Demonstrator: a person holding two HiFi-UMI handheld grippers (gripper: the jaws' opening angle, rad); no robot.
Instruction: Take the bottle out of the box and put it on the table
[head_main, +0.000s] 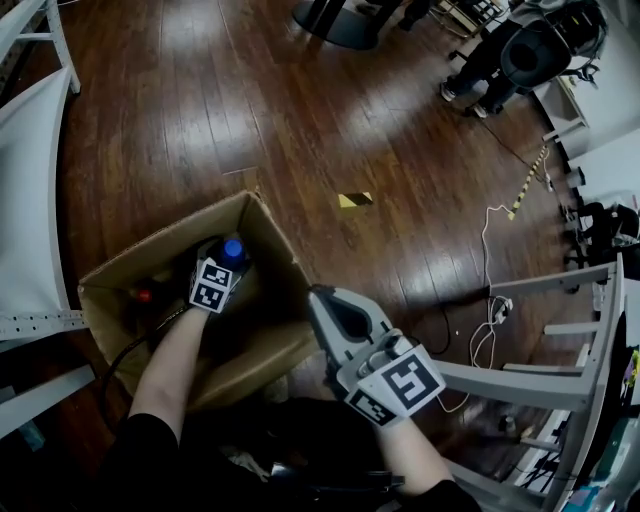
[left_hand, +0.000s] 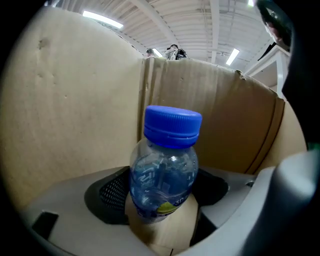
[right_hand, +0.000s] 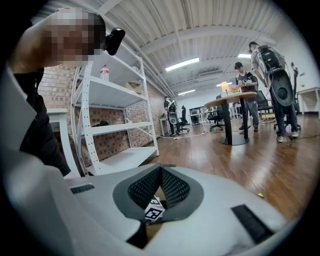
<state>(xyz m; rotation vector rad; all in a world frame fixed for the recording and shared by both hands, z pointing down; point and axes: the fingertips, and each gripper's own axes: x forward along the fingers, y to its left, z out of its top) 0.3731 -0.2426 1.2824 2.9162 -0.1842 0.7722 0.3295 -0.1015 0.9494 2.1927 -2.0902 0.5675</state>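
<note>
**Left gripper view: upright bottle dead ahead between spread jaws**

Nearest the lens, the left gripper (left_hand: 161, 196) has its grey jaws spread wide. Its dark mesh pads (left_hand: 107, 192) stand clear of everything, so nothing is grasped yet. Between them, straight ahead along the jaws, stands the small clear plastic bottle (left_hand: 164, 172) with its blue screw cap (left_hand: 172, 126). Its long axis is upright, crossing the line of the jaws, so I judge that a plain squeeze on the body and a straight lift should serve. Just behind it rise the walls of the brown cardboard box (left_hand: 75, 100), with the bottle near an inner corner. Head view shows this hand reaching down into the box, plainly the nearer one. Farther out, the right gripper (head_main: 328, 308) hangs outside the box over the dark wooden floor (head_main: 300, 120), its jaws pressed together on nothing.
</note>
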